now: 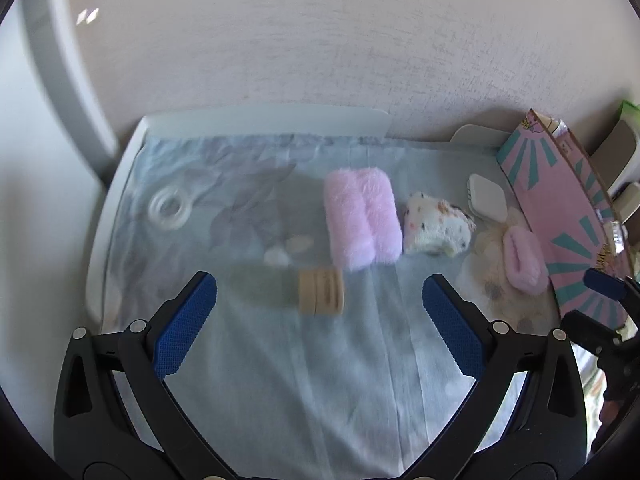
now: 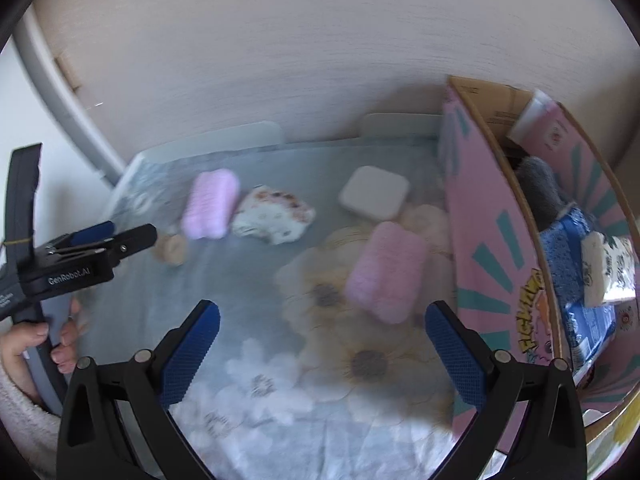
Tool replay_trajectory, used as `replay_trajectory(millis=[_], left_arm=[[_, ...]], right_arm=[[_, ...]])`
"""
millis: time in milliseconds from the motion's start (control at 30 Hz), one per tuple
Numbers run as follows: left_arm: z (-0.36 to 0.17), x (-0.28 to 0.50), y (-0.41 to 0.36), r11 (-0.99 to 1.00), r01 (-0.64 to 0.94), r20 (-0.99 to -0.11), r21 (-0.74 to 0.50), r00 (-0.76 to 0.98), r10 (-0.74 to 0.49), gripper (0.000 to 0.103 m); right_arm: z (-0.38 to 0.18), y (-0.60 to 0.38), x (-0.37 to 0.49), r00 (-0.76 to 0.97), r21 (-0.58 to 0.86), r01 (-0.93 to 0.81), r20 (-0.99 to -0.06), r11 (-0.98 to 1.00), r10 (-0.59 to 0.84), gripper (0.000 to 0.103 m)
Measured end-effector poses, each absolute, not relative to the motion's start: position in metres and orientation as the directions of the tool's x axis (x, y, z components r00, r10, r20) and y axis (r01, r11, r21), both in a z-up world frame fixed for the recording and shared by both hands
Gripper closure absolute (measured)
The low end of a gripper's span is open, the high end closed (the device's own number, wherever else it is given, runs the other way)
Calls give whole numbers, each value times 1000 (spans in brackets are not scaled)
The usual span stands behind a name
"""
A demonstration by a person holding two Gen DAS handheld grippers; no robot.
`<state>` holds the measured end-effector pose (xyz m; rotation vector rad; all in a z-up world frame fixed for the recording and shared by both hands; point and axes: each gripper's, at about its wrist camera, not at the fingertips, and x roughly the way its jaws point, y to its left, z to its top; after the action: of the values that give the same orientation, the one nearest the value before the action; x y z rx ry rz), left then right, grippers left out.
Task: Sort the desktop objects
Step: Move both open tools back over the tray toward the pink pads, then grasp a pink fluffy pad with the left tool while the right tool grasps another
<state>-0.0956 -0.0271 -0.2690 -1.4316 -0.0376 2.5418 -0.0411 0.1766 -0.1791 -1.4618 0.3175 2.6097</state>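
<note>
My left gripper [image 1: 320, 312] is open and empty, just short of a small wooden spool [image 1: 321, 291] lying on the floral cloth. Behind it lie a large pink fluffy roll [image 1: 361, 218], a spotted white cloth [image 1: 434, 226], a white square case [image 1: 486, 197] and a smaller pink fluffy roll [image 1: 524, 266]. My right gripper [image 2: 322, 344] is open and empty, with the smaller pink roll [image 2: 386, 272] ahead between its fingers. The white case [image 2: 374, 194], spotted cloth [image 2: 274, 216], large pink roll [image 2: 210, 204] and spool [image 2: 172, 248] lie beyond.
A pink cardboard box [image 2: 492, 248] stands on the right, holding a grey item [image 2: 538, 188], a blue pack [image 2: 568, 256] and a patterned tissue pack [image 2: 610, 272]. A clear ring [image 1: 170, 206] lies far left. The wall is close behind. The other gripper [image 2: 92, 248] shows at left.
</note>
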Motion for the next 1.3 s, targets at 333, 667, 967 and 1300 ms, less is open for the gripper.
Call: replay_trajectory(millis=[333, 667, 967, 1300], left_arm=[[-304, -152, 1, -965, -244, -873, -100, -444, 203, 23], [-309, -158, 17, -932, -323, -875, -167, -387, 291, 61], [-286, -160, 17, -925, -357, -862, -127, -421, 281, 74], [-256, -154, -2, -933, -333, -840, -137, -461, 287, 78]], right_arm=[[-220, 197, -78, -461, 86, -417, -878, -905, 129, 22], [-234, 209, -86, -404, 24, -445, -898, -895, 176, 60], [-214, 209, -84, -427, 39, -403, -892, -914, 150, 61], [-186, 201, -78, -475, 63, -333, -873, -941, 109, 61]])
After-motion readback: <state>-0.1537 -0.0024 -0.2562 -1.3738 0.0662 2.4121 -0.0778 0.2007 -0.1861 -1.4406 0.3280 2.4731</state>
